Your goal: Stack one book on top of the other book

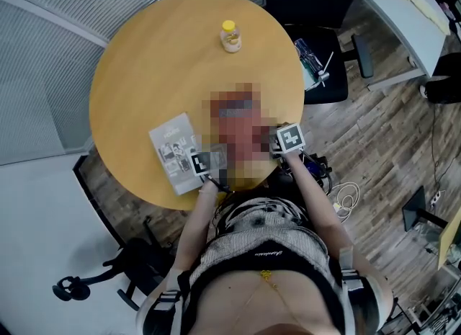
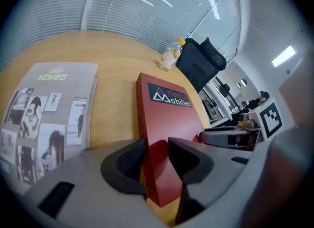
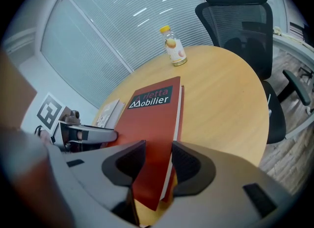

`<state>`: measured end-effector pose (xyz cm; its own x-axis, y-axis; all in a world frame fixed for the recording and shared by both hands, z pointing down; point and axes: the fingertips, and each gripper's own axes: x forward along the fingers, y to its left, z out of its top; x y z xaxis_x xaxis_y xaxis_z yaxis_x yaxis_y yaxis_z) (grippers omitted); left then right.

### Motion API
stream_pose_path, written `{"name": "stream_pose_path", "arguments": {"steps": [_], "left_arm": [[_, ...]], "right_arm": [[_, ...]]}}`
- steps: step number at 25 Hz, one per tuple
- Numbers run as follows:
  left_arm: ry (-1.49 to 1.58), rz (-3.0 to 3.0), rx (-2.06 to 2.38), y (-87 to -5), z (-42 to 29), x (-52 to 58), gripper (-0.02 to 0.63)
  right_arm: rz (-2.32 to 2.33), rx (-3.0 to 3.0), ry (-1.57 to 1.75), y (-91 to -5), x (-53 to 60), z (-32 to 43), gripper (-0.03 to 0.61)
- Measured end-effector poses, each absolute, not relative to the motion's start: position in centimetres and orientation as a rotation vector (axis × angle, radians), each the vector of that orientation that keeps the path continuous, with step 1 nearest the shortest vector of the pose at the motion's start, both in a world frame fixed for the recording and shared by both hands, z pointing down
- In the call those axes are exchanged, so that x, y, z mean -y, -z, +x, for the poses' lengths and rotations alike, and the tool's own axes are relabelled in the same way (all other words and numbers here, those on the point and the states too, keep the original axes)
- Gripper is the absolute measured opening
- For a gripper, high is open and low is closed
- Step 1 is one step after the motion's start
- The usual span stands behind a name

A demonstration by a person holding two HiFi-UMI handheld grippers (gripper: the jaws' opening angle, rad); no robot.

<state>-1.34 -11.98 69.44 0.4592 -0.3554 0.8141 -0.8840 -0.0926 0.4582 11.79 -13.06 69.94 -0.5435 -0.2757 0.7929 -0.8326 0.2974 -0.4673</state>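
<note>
Red book (image 2: 167,124) is clamped in left claw (image 2: 156,156) and right claw (image 3: 157,158); grey book (image 2: 49,114), at its nine o'clock, lies uncovered: stacking not yet done.

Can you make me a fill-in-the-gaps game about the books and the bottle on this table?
1. The bottle has a ___ cap.
2. The Mobilier book, clamped in the jaws of the left gripper and the right gripper, is ___ in colour.
3. The HOMES book lies flat and its cover is mostly ___.
4. The table has a top that is ___ in shape.

Missing words: yellow, red, grey, round.
</note>
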Motion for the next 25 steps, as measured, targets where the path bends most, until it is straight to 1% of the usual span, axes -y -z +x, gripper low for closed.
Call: {"name": "stream_pose_path", "arguments": {"steps": [19, 25], "left_arm": [[-0.653, 1.62, 1.152, -69.1, -1.0, 11.3, 0.15], [-0.653, 1.646, 1.193, -67.1, -0.8, 10.9, 0.144]], "right_arm": [[0.94, 1.955, -1.198, -69.4, 13.1, 12.0, 0.169], [0.938, 1.971, -1.118, -67.6, 13.1, 12.2, 0.167]]}}
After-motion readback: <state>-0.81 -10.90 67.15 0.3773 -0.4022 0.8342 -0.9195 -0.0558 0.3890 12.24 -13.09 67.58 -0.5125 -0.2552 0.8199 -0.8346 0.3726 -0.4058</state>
